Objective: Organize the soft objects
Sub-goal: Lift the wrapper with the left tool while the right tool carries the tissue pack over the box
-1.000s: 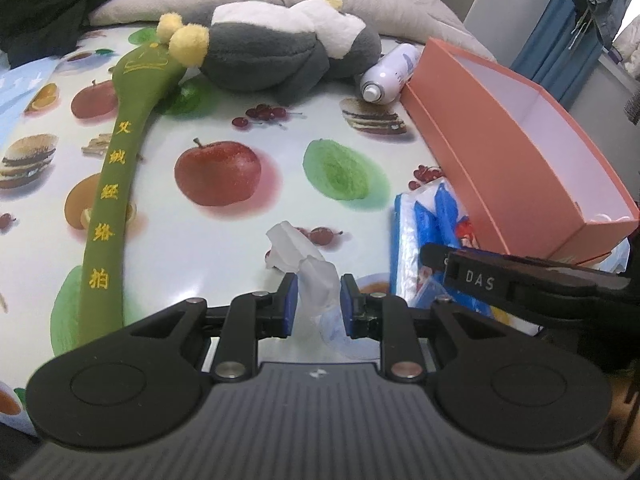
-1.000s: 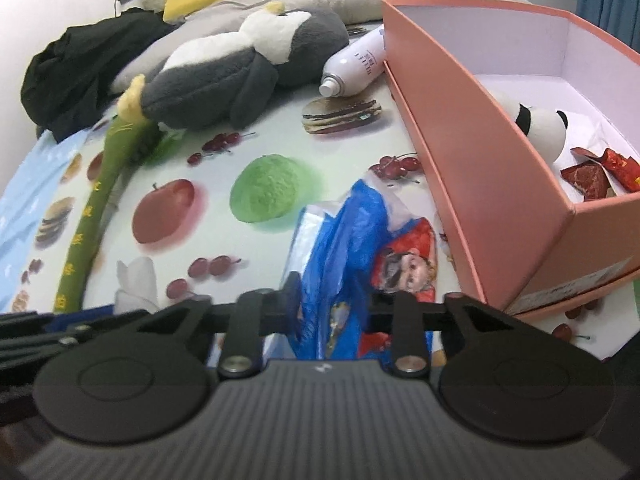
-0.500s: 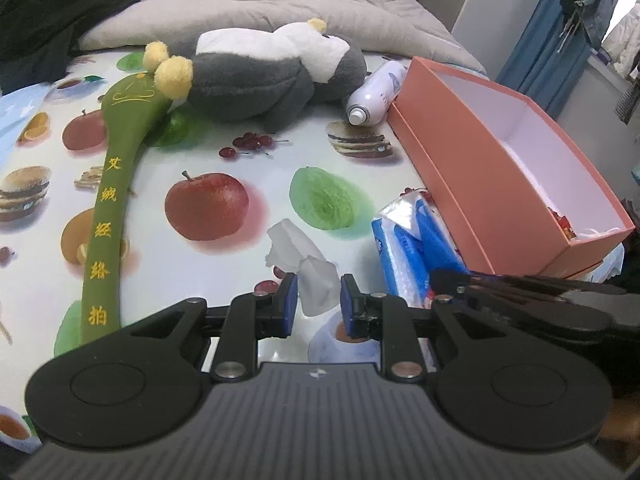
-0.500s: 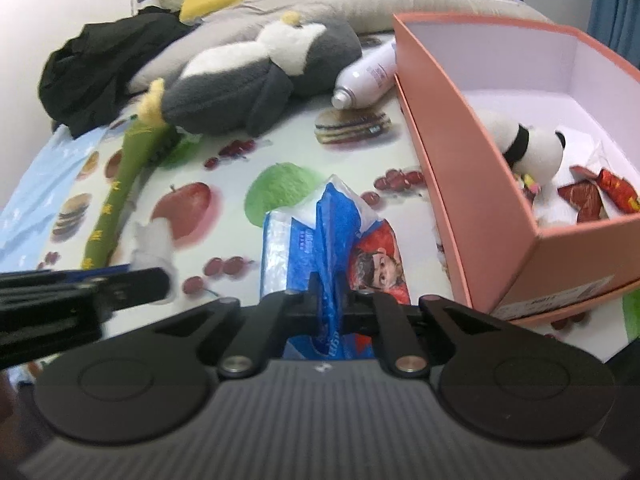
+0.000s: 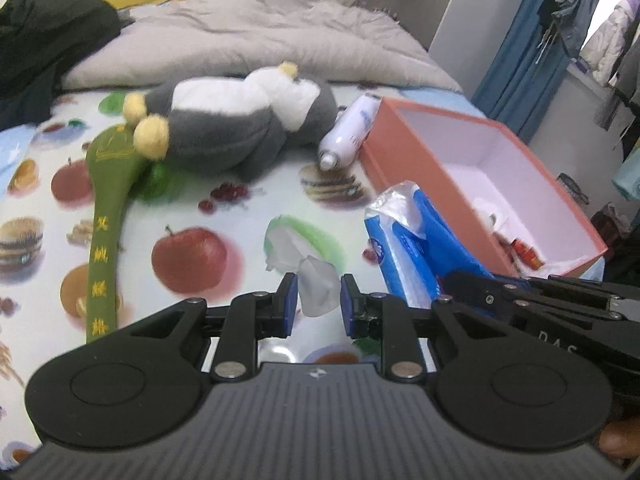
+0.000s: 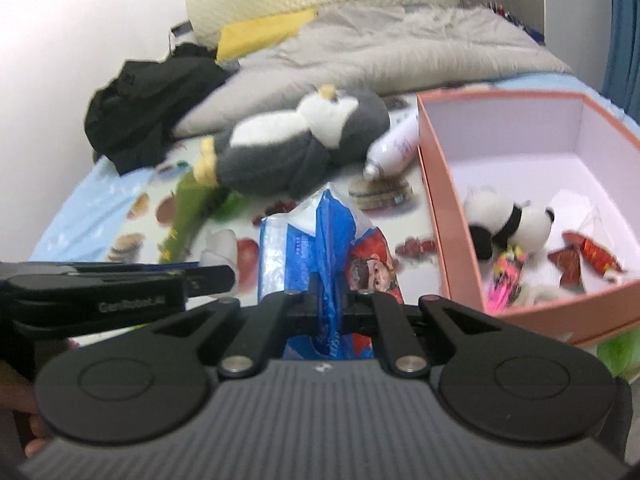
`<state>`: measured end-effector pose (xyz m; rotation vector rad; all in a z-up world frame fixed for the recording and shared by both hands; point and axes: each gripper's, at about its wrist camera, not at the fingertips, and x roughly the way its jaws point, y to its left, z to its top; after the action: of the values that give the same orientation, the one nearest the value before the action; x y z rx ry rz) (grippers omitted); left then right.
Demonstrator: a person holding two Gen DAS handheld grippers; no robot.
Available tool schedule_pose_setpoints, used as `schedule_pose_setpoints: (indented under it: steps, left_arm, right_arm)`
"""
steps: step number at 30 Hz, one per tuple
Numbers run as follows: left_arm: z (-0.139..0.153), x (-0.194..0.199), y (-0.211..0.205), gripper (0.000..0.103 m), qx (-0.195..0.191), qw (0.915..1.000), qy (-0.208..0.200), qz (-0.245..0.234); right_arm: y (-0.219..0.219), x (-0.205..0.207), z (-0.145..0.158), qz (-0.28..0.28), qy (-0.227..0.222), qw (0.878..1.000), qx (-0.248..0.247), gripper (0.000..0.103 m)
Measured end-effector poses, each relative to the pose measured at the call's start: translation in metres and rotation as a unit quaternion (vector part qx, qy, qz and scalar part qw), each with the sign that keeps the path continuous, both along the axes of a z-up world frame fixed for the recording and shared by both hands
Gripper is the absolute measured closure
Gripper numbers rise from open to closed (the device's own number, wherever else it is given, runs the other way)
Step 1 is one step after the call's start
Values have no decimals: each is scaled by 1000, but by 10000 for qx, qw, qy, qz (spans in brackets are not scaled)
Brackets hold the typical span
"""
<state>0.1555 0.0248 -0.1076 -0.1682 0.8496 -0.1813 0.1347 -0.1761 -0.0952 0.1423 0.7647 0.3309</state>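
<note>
- Left gripper (image 5: 316, 304) clenched on a crumpled white tissue (image 5: 308, 276), blue pads pressing it from both sides, wad lifted clear of the fruit-print cloth (image 5: 240, 240).
- Right gripper (image 6: 330, 312) clamped tight on the blue plastic tissue pack (image 6: 320, 248), pinching a fold of its wrapper; pack raised above the cloth, just at 9 o'clock of the pink box (image 6: 444, 240).
- In the left wrist view, same pack (image 5: 404, 240) at 3 o'clock of the tissue, right gripper's black fingers (image 5: 500, 296) reaching in from 4 o'clock.
- Inside the box: small panda plush (image 6: 504, 220), red wrappers (image 6: 584, 256), a pink item (image 6: 504, 280), blurred.
- Large grey-and-white plush (image 5: 240, 120) lying on its side at 12 o'clock of the tissue, a white bottle (image 5: 348, 136) just at its 3 o'clock, touching the box's far corner.
- Long green plush stick (image 5: 106, 220) with yellow characters at 9 o'clock, its head under the plush's yellow feet.
- Grey blanket (image 5: 260, 40) and black clothing (image 5: 44, 48) beyond, at 11 to 12 o'clock.
</note>
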Motion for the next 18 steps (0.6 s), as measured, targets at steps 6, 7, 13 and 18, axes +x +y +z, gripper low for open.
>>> schedule_pose_setpoints:
  steps: [6,7,13,18]
  left_arm:
    - [41,9,-11,76,-17,9992,-378,-110]
    - [47,11,-13,76,-11,9989,-442,-138]
    - [84,25,-30,76,-81,9962,-823,-282]
    - [113,39,-48,76,-170,9926,-1128,-419]
  right_arm:
    - [-12,3,40,-83,-455,9989,17,94]
    - [-14,4,45,-108,-520,9986,1,94]
    - [-30,14,75,-315,-864,9958,-14,94]
    - [-44,21,100,-446,-1181,9920,-83,94]
